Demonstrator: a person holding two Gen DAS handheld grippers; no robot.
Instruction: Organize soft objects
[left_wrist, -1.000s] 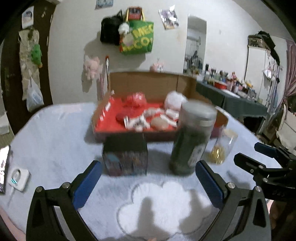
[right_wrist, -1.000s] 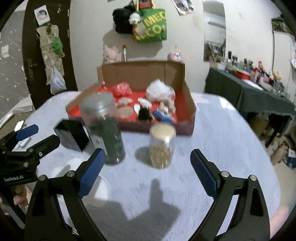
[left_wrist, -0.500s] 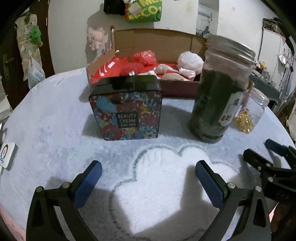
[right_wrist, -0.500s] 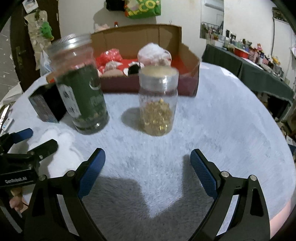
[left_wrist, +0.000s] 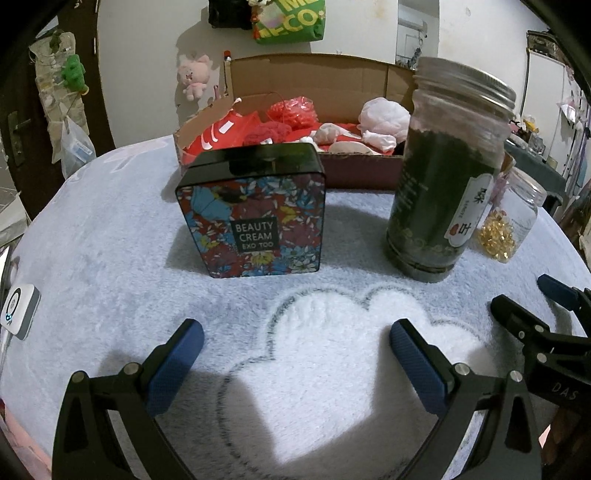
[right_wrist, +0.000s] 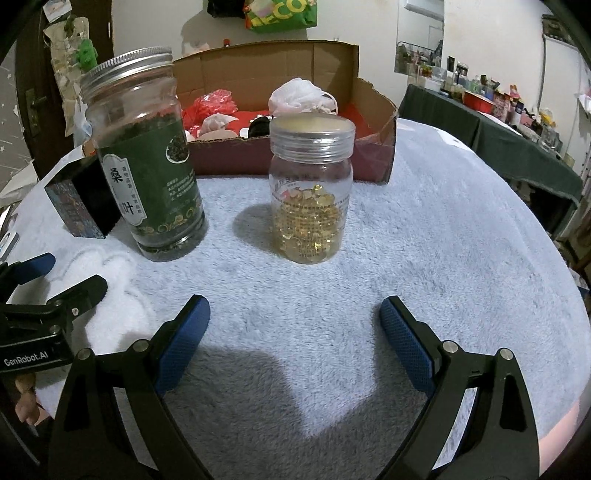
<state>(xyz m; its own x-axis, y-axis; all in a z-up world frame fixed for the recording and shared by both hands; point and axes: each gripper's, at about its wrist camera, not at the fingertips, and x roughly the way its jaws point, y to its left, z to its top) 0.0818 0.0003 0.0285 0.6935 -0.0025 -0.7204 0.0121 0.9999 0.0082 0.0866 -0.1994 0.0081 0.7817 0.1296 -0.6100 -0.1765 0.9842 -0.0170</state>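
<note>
A cardboard box (left_wrist: 306, 70) lined in red stands at the back of the table and holds soft items: a red mesh ball (left_wrist: 291, 110), a white mesh puff (left_wrist: 384, 114) and several pale pouches. In the right wrist view the same box (right_wrist: 373, 107) lies behind the jars. My left gripper (left_wrist: 295, 354) is open, low over the fleecy cover, in front of a floral tin (left_wrist: 255, 214). My right gripper (right_wrist: 295, 332) is open too, in front of a clear jar of golden capsules (right_wrist: 312, 192). Neither holds anything.
A tall jar of dark leaves (left_wrist: 447, 177) stands right of the tin, also seen at the left as the tall jar (right_wrist: 144, 162). A small white device (left_wrist: 18, 314) lies at the table's left edge. A cluttered dark side table (right_wrist: 498, 125) stands beyond the right edge.
Both grippers have dropped lower and moved closer to the tin and jars, which now loom larger. Both stay open. Nothing on the table has moved.
</note>
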